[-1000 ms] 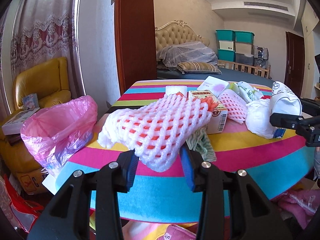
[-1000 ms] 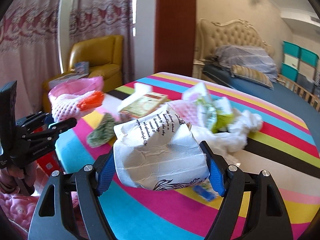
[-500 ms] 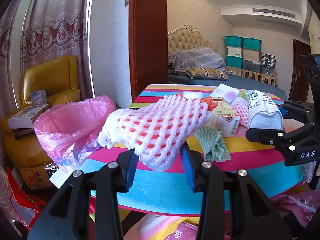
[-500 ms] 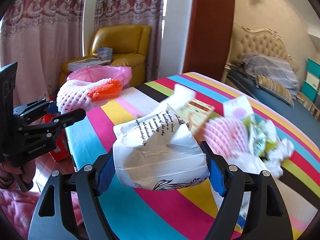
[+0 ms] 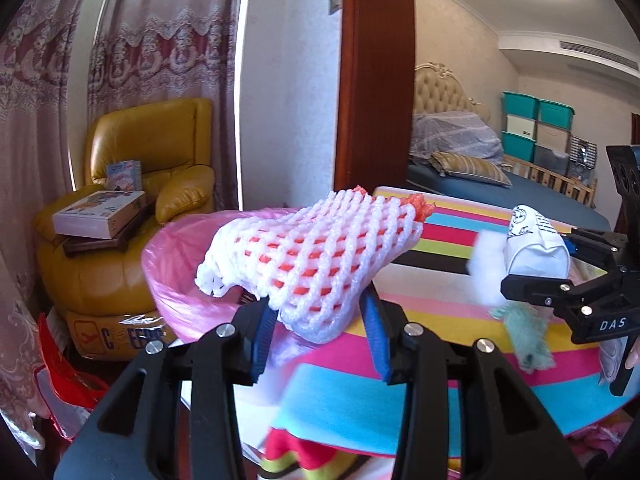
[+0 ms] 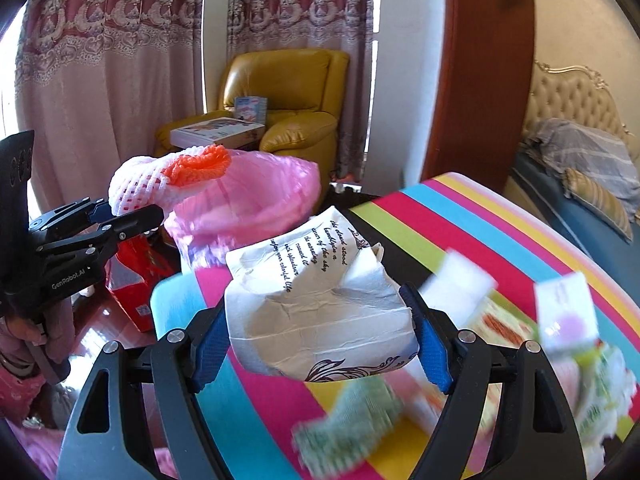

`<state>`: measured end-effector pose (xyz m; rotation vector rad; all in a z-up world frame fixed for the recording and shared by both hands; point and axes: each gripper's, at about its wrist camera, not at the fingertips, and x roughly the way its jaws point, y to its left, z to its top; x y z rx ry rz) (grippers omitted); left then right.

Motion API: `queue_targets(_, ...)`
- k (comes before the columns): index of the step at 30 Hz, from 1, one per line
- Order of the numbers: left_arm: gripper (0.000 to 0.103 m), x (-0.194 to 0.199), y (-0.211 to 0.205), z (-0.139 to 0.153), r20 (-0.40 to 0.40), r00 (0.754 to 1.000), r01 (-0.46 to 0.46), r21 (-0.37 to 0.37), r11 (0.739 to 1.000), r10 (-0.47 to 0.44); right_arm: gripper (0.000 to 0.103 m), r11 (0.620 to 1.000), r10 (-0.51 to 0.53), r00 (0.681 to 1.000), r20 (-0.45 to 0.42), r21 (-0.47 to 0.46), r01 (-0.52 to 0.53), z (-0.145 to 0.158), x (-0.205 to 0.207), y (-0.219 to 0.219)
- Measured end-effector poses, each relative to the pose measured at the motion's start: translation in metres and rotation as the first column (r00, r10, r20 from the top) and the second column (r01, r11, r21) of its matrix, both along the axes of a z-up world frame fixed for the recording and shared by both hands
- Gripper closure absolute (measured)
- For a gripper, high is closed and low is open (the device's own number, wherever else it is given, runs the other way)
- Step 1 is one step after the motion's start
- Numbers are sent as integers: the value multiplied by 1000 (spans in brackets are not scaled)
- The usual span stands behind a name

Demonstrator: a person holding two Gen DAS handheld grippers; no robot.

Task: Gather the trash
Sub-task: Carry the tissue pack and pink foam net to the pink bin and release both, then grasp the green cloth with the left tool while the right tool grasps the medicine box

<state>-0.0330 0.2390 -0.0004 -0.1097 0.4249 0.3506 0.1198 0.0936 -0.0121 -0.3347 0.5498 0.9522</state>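
My left gripper (image 5: 320,332) is shut on a white foam fruit net with an orange net inside (image 5: 312,256), held over the near rim of the open pink trash bag (image 5: 176,280). The net (image 6: 160,180) and the pink bag (image 6: 248,204) also show in the right wrist view, with the left gripper (image 6: 120,220) at the left. My right gripper (image 6: 320,336) is shut on a crumpled white paper bag with black script (image 6: 320,300), above the striped table's left end. It shows in the left wrist view (image 5: 536,252) at the right.
The striped table (image 6: 460,216) carries a green cloth (image 6: 352,416), cartons and wrappers (image 6: 560,320) at the right. A yellow armchair (image 5: 144,184) with books stands behind the bag. A red bag (image 6: 132,280) lies on the floor. A bed (image 5: 480,168) is behind.
Both grippers have swung left toward the pink bag with their loads. The net is now over the bag's rim and the paper bag is nearer the table's left end.
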Motion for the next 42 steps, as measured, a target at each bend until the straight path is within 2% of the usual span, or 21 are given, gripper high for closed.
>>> queue_targets(7,63,16,66,6,-24,998,-61,-28,998,61,28,999,47,999,-6,-7,-47,18,21,65)
queue_targets(12,63,28,88,0,-47,997,-68,-2,998,68,28,996,75,997,5,-45,-74,20,32,118)
queue_targets(18,63,38,115,-10,-45,997,-66,-49,997,64,27,988,131,991,6,-78,-130,15,45,166)
queue_targets(21,59,46,131,-14,-52,997,-59,-75,995,56,26,985,155,988,-3,-75,-154,15,53,184)
queue_targets(22,56,49,135,-15,-59,997,-57,-74,996,52,24,985,157,988,-13,-71,-157,15,58,189)
queue_targets(23,46,52,138,-18,-68,996,-60,-66,996,55,22,985,157,987,-26,-66,-159,16,62,192)
queue_targets(25,30,54,141,-20,-74,995,-76,-49,996,72,18,989,134,990,-39,-51,-135,20,69,193)
queue_targets(27,27,51,143,-21,-74,994,-89,-43,995,85,18,993,119,991,-61,-4,-119,29,74,185)
queue_targets(29,19,44,142,-22,-63,993,-107,-40,993,104,18,993,114,992,-60,34,-112,39,74,170)
queue_targets(34,12,20,129,-20,-29,989,-147,-6,989,147,18,995,88,996,-26,59,-86,53,62,120)
queue_targets(36,9,9,111,-20,-23,986,-164,53,985,165,18,997,60,998,10,43,-61,54,54,97)
queue_targets(40,5,-3,66,-14,-26,989,-135,194,972,142,18,1000,8,999,51,25,-9,53,40,45)
queue_targets(42,5,-5,47,-11,-28,992,-115,223,968,124,18,999,-32,997,64,22,30,52,38,19)
